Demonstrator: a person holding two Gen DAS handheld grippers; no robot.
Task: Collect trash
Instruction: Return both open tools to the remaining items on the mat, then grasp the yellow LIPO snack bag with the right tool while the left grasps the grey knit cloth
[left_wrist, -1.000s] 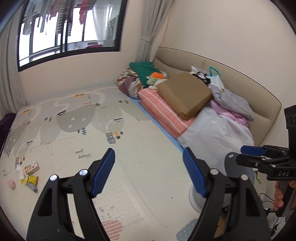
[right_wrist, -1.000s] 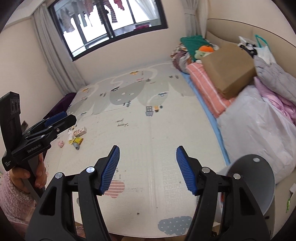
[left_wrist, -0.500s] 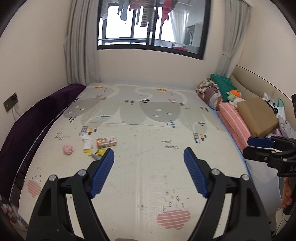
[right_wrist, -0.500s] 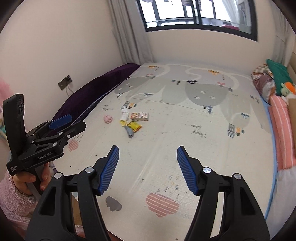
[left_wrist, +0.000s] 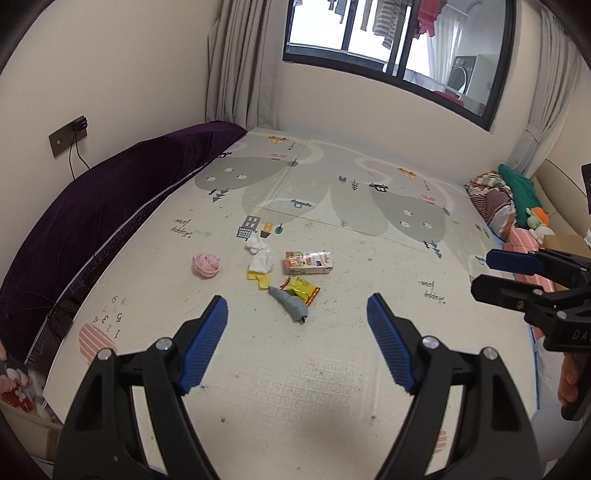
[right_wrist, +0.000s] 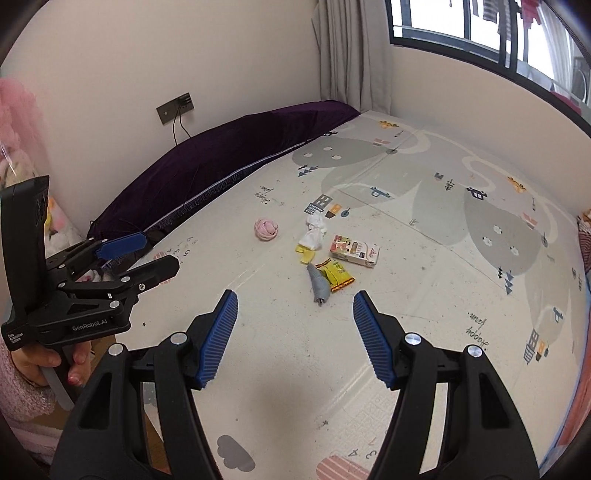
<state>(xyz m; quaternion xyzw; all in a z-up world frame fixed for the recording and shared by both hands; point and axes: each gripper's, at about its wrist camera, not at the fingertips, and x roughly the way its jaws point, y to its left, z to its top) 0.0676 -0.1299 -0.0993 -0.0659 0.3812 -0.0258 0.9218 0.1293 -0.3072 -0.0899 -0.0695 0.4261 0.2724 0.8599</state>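
A small heap of trash lies on the play mat: a grey crumpled wrapper (left_wrist: 290, 305) (right_wrist: 318, 286), a yellow snack wrapper (left_wrist: 301, 289) (right_wrist: 337, 275), a small carton (left_wrist: 308, 262) (right_wrist: 354, 250), white tissue (left_wrist: 260, 255) (right_wrist: 314, 230), yellow scraps (left_wrist: 258, 279) and a pink ball (left_wrist: 205, 264) (right_wrist: 266, 229). My left gripper (left_wrist: 297, 343) is open and empty, just short of the heap. My right gripper (right_wrist: 295, 332) is open and empty, also short of it. Each gripper shows in the other's view: the right one (left_wrist: 524, 277), the left one (right_wrist: 122, 258).
A purple velvet cushion (left_wrist: 92, 221) runs along the left wall under a wall socket (left_wrist: 68, 136). A window and curtains stand at the far end. Bedding and clothes (left_wrist: 517, 206) pile up at the right edge of the play mat (left_wrist: 332, 369).
Both grippers swung left from the bedding side of the room towards the trash heap and came closer to it. Both stayed open.
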